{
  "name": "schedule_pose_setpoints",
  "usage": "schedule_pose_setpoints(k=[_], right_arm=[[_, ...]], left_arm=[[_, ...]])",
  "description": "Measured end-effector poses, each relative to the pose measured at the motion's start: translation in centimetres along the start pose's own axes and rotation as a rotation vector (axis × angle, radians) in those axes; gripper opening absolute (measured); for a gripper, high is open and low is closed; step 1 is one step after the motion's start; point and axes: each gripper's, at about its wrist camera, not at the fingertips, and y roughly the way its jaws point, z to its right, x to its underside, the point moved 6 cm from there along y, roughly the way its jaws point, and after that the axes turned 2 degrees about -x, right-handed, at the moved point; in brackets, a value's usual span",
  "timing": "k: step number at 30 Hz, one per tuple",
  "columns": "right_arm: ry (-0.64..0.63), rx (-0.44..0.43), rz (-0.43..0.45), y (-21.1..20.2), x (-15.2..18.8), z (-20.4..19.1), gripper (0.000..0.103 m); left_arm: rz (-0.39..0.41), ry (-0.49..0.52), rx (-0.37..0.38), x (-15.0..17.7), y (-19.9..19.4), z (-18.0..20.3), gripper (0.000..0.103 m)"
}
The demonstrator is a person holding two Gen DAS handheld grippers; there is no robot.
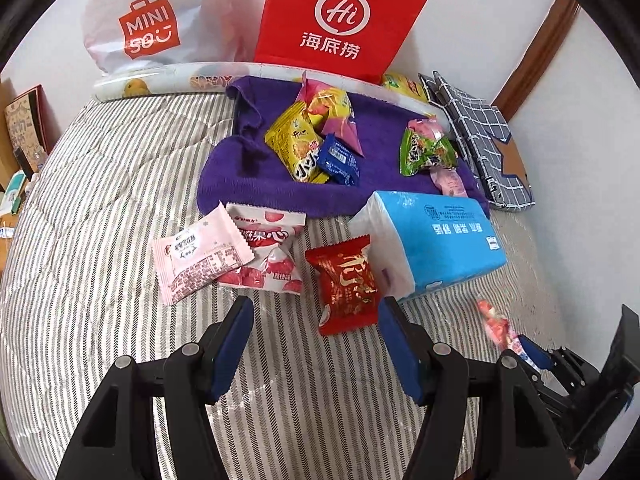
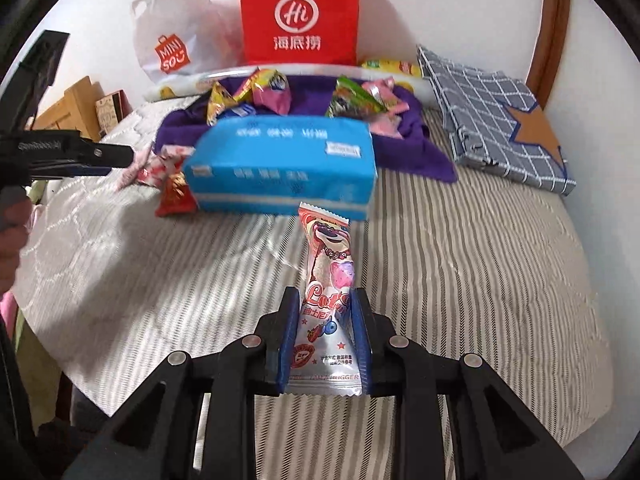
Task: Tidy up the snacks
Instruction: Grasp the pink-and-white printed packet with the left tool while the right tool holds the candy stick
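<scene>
My right gripper point(image 2: 325, 294) is shut on the lower part of a long pink lollipop packet point(image 2: 328, 248) that sticks out ahead of it over the striped bed cover point(image 2: 440, 280). My left gripper point(image 1: 316, 308) is open with nothing between its fingers, just short of a red candy packet point(image 1: 346, 280). To the left of that lie a pale pink snack packet point(image 1: 200, 256) and a white-and-red one point(image 1: 268, 248). Several more snacks sit on a purple towel point(image 1: 240, 184) further back. The right gripper point(image 1: 532, 354) and its lollipop packet point(image 1: 494, 320) also show at the lower right of the left wrist view.
A blue tissue pack point(image 1: 440, 236) lies beside the red candy. A red paper bag point(image 1: 344, 20) and a white plastic bag point(image 1: 148, 28) stand against the back wall. A grey checked fabric bag point(image 1: 488, 148) lies at the right. Wooden furniture point(image 2: 76, 104) is at the left.
</scene>
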Motion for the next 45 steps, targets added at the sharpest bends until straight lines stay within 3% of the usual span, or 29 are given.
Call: schedule_pose_setpoints(k=[2,6,11,15,26,34,38,45], right_arm=[[0.006,-0.019,-0.003,0.4,0.2,0.4,0.032],[0.030,-0.033,0.014,0.7,-0.1,1.1,0.049],[0.025,-0.025,-0.001,2.5,-1.0,0.7,0.049],[0.043,-0.026,-0.050,4.4,-0.8,0.7,0.027],[0.036,-0.036,-0.012,4.6,-0.8,1.2,0.026],[0.069,-0.028,-0.017,5.4,-1.9,1.9,0.026],[0.080,-0.021,-0.019,5.8,-2.3,2.3,0.026],[0.077,-0.007,-0.014,6.1,-2.7,2.4,0.026]], left_arm=[[0.000,-0.001,-0.005,0.1,0.0,-0.3,0.062],[0.000,-0.014,-0.015,0.2,0.2,-1.4,0.062],[-0.007,-0.019,-0.042,0.2,0.6,-2.8,0.062],[-0.013,-0.035,-0.057,0.0,1.1,-4.2,0.062],[-0.002,0.013,-0.132,-2.1,3.1,-6.6,0.062],[-0.032,0.069,-0.117,-2.9,5.0,-7.1,0.062],[-0.030,0.103,-0.094,-3.5,5.7,-6.7,0.069],[-0.035,0.134,-0.053,-3.9,6.3,-5.8,0.070]])
